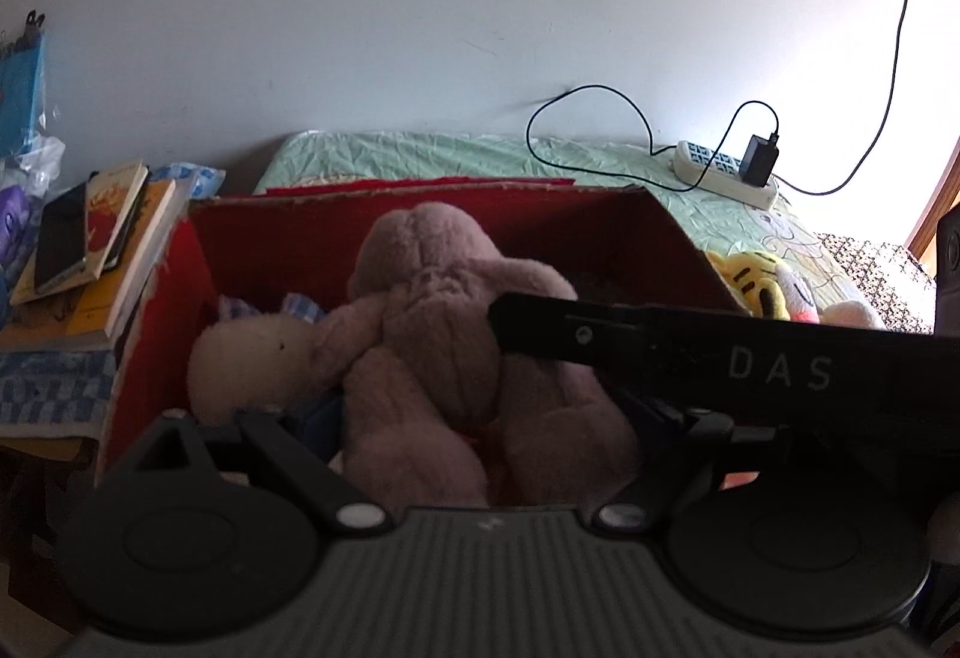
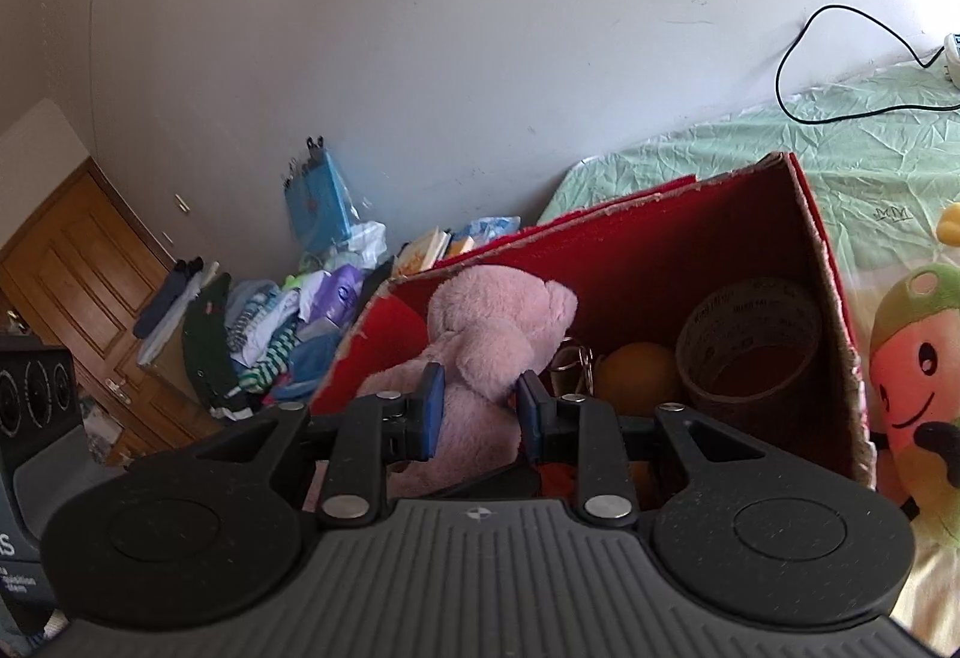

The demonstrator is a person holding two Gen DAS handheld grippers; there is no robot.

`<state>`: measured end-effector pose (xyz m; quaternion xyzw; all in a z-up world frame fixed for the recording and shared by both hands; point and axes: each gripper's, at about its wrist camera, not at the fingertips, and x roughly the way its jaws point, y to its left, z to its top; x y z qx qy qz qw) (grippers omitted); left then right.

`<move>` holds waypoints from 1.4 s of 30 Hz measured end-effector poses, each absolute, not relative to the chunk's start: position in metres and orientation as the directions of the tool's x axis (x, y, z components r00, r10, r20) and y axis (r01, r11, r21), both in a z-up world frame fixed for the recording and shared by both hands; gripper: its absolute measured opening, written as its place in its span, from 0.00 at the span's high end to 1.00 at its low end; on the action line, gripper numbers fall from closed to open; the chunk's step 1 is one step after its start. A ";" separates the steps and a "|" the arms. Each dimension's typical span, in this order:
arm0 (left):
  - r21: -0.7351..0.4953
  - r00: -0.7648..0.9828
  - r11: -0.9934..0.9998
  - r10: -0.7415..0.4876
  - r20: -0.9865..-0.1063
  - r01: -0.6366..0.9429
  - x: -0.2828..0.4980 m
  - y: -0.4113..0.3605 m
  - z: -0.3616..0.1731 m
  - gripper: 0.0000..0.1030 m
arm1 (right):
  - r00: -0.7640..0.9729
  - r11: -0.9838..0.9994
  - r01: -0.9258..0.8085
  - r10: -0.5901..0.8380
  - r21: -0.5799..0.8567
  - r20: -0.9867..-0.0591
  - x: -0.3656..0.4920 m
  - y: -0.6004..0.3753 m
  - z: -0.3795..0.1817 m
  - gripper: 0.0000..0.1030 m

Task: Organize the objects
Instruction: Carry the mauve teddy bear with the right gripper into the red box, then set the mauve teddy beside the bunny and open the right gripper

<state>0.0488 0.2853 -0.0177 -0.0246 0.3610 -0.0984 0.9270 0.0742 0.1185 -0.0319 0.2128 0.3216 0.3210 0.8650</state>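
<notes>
My right claw (image 2: 477, 412) is clamped on the pink plush (image 2: 480, 352), holding it over the red box (image 2: 834, 298); my left claw (image 1: 480, 418) also grips it, jaws wide. 2 plush toys (image 2: 918, 388) wait on the bed (image 2: 840, 148).

White letters "DAS" stand on the black bar (image 1: 720, 358) crossing the left wrist view. Small "MM" under a crown is printed on the green sheet (image 2: 892, 215). Print on the tape roll (image 2: 750, 340) is too blurred to read.
</notes>
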 end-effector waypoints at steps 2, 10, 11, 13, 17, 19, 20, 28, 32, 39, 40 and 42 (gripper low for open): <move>-0.117 0.715 0.980 -0.197 -0.671 0.161 0.053 0.289 -0.021 0.14 | 0.580 0.715 -0.410 0.684 0.567 -0.443 0.079 0.123 -0.035 0.72; -0.094 0.700 0.985 -0.167 -0.694 0.142 0.062 0.301 -0.034 0.12 | 0.517 0.751 -0.388 0.657 0.534 -0.549 0.097 0.146 -0.047 0.72; -0.097 0.697 0.985 -0.168 -0.697 0.140 0.063 0.303 -0.036 0.10 | 0.509 0.760 -0.383 0.648 0.526 -0.566 0.099 0.149 -0.048 0.72; -0.112 0.691 0.984 -0.178 -0.700 0.139 0.063 0.305 -0.038 0.08 | 0.500 0.761 -0.377 0.648 0.529 -0.575 0.101 0.150 -0.049 0.73; -0.122 0.683 0.983 -0.184 -0.707 0.139 0.068 0.307 -0.040 0.06 | 0.485 0.757 -0.362 0.651 0.544 -0.583 0.104 0.147 -0.050 0.70; -0.136 0.672 0.981 -0.194 -0.715 0.138 0.069 0.310 -0.041 0.04 | 0.480 0.759 -0.349 0.649 0.550 -0.591 0.104 0.146 -0.051 0.69; -0.140 0.668 0.981 -0.196 -0.718 0.138 0.069 0.310 -0.041 0.04 | 0.481 0.764 -0.348 0.643 0.544 -0.596 0.103 0.146 -0.050 0.69; -0.129 0.654 0.982 -0.188 -0.732 0.137 0.064 0.305 -0.036 0.02 | 0.465 0.779 -0.362 0.627 0.512 -0.625 0.098 0.145 -0.048 0.65; -0.100 0.657 0.987 -0.158 -0.738 0.125 0.059 0.301 -0.032 0.02 | 0.460 0.762 -0.350 0.646 0.545 -0.609 0.094 0.140 -0.046 0.65; -0.050 0.635 0.997 -0.076 -0.769 0.058 0.057 0.297 -0.026 0.02 | 0.481 0.765 -0.343 0.642 0.545 -0.598 0.082 0.136 -0.039 0.65; -0.046 0.634 0.998 -0.068 -0.771 0.052 0.056 0.297 -0.025 0.02 | 0.484 0.766 -0.343 0.640 0.544 -0.596 0.081 0.135 -0.038 0.65; -0.030 0.634 0.999 -0.048 -0.772 0.038 0.054 0.295 -0.023 0.02 | 0.495 0.769 -0.338 0.636 0.543 -0.592 0.077 0.132 -0.037 0.65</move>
